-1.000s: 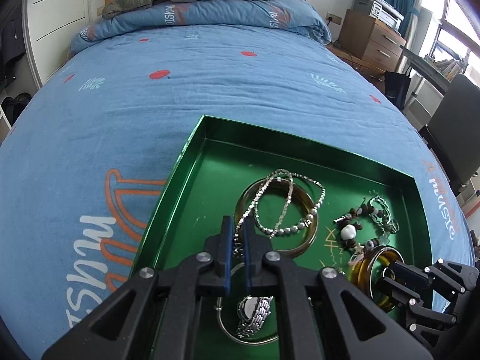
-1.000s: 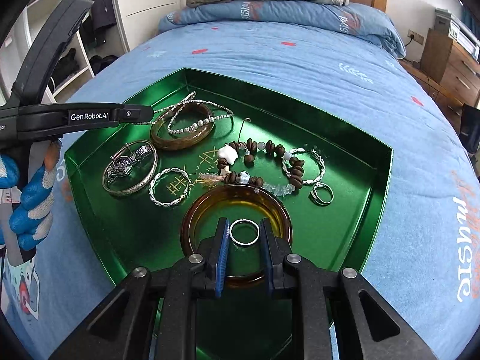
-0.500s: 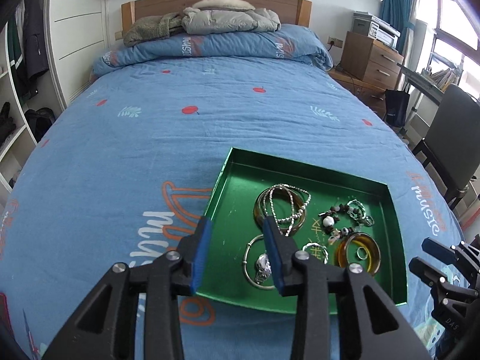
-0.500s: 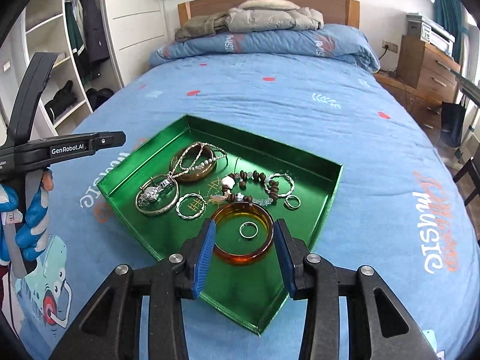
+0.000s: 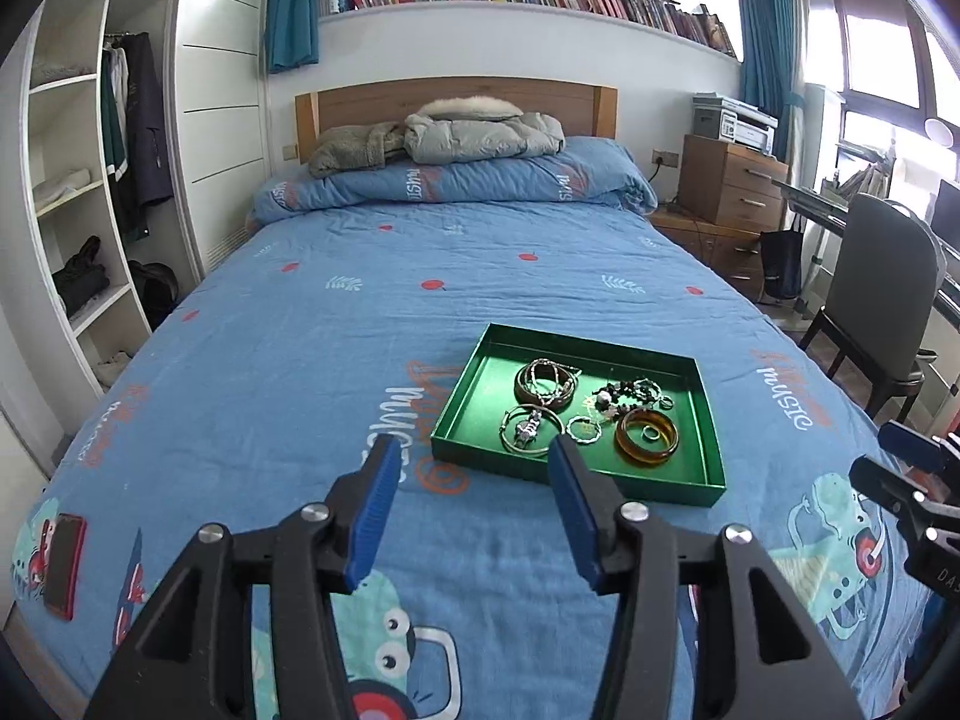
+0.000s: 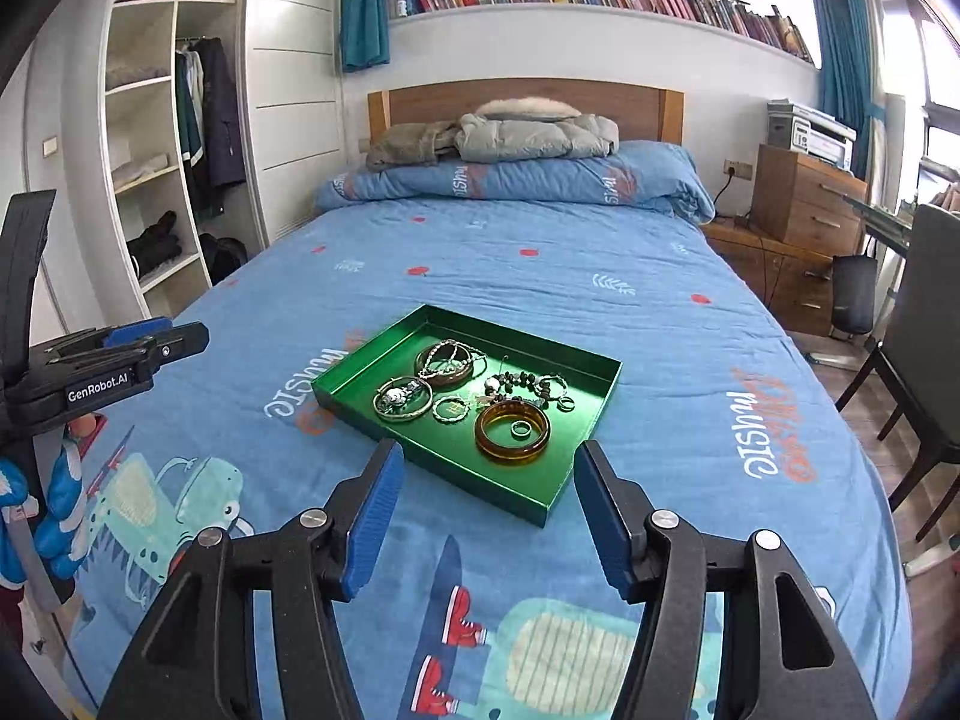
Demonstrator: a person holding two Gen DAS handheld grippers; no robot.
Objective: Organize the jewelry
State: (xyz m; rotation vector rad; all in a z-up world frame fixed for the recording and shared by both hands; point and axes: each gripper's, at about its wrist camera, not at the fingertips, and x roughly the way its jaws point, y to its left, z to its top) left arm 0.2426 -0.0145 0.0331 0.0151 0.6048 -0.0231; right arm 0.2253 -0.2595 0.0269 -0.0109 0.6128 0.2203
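A green tray point(image 5: 471, 375) point(image 6: 591, 462) lies on the blue bedspread. It holds several pieces: an amber bangle point(image 5: 647, 436) point(image 6: 512, 431) with a small ring point(image 6: 521, 428) inside it, a brown bangle draped with a bead chain point(image 5: 545, 381) point(image 6: 445, 365), a silver bangle with a watch point(image 5: 527, 431) point(image 6: 403, 398), a twisted silver ring point(image 5: 583, 428) and a dark bead bracelet point(image 5: 630, 391) point(image 6: 528, 384). My left gripper point(image 5: 471, 474) hovers well short of the tray, jaws opening, nothing between them. My right gripper point(image 6: 487, 471) also hangs back, jaws opening and empty.
The bed fills the view, with folded jackets point(image 5: 456, 132) and a duvet at the headboard. A red phone point(image 5: 63, 564) lies at the bed's left edge. A wardrobe stands left; a wooden dresser point(image 5: 729, 189) and chair point(image 5: 876, 300) stand right. A gloved hand point(image 6: 36, 516) holds the left gripper.
Both grippers opened and pulled back and up from the tray. The left let go over the silver bangle; the right released the small ring, which now lies inside the amber bangle.
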